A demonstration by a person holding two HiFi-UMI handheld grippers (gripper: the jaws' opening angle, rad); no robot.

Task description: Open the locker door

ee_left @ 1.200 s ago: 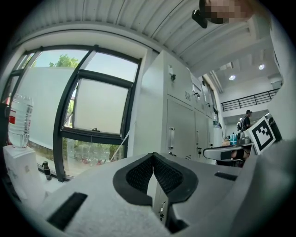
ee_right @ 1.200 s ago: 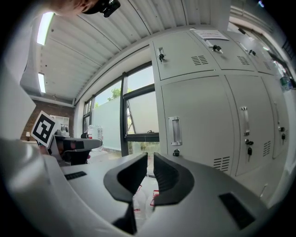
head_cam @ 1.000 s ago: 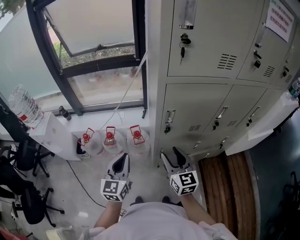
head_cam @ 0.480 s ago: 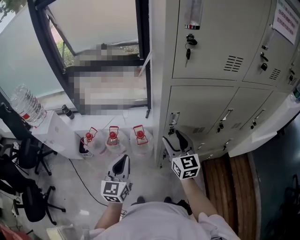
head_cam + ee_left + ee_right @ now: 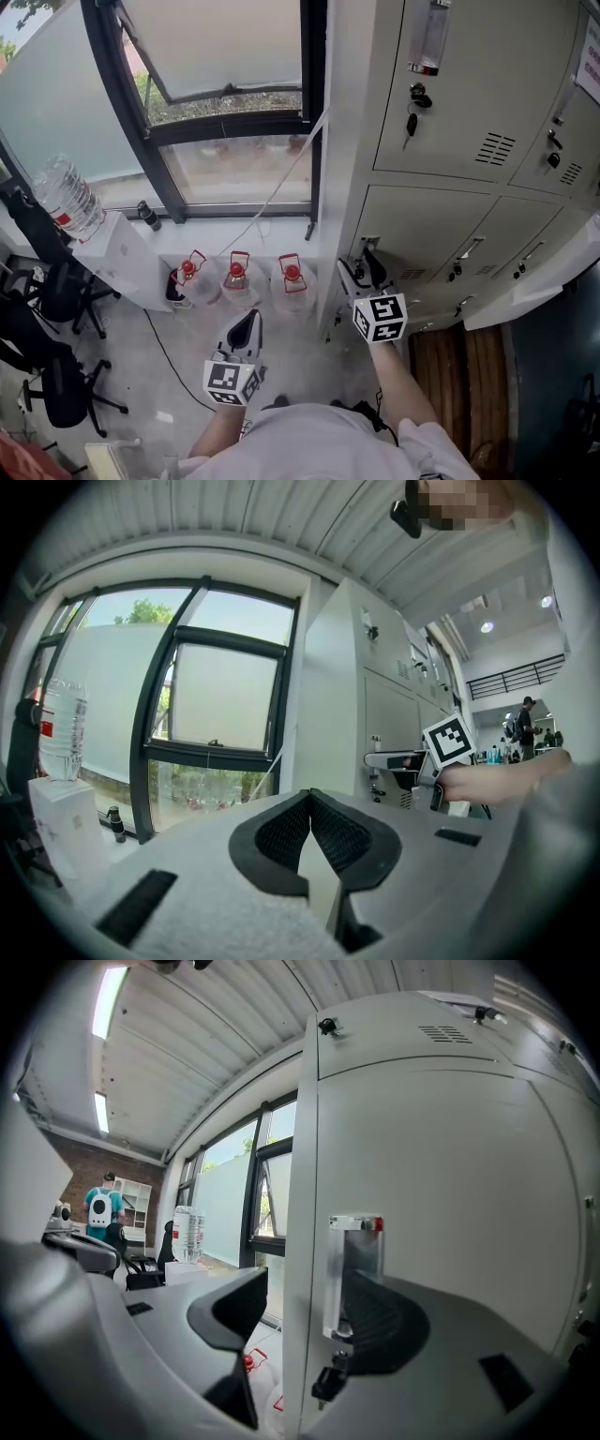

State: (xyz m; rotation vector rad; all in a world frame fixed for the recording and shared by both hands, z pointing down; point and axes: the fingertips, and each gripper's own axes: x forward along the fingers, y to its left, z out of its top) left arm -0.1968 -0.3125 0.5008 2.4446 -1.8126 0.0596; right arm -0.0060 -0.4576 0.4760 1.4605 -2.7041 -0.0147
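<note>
The grey locker bank fills the right of the head view. My right gripper (image 5: 361, 264) is up against the left edge of the middle-row locker door (image 5: 427, 230). In the right gripper view the jaws of the right gripper (image 5: 305, 1312) stand wide open. The door's clear pull handle (image 5: 349, 1274) and the locker's left edge lie between them, with no pad pressing. A key (image 5: 328, 1382) hangs in the lock just below the handle. My left gripper (image 5: 247, 326) hangs low over the floor, shut and empty, pads (image 5: 309, 832) touching.
Three water jugs with red caps (image 5: 235, 277) stand on the floor left of the lockers, under the dark-framed window (image 5: 234, 122). A large bottle (image 5: 67, 199) sits on a white box at left, office chairs (image 5: 47, 300) below it. The upper locker's key (image 5: 410, 120) hangs above.
My right gripper has moved up and forward to the locker door's handle, and its jaws have spread a little wider. The left gripper has stayed low.
</note>
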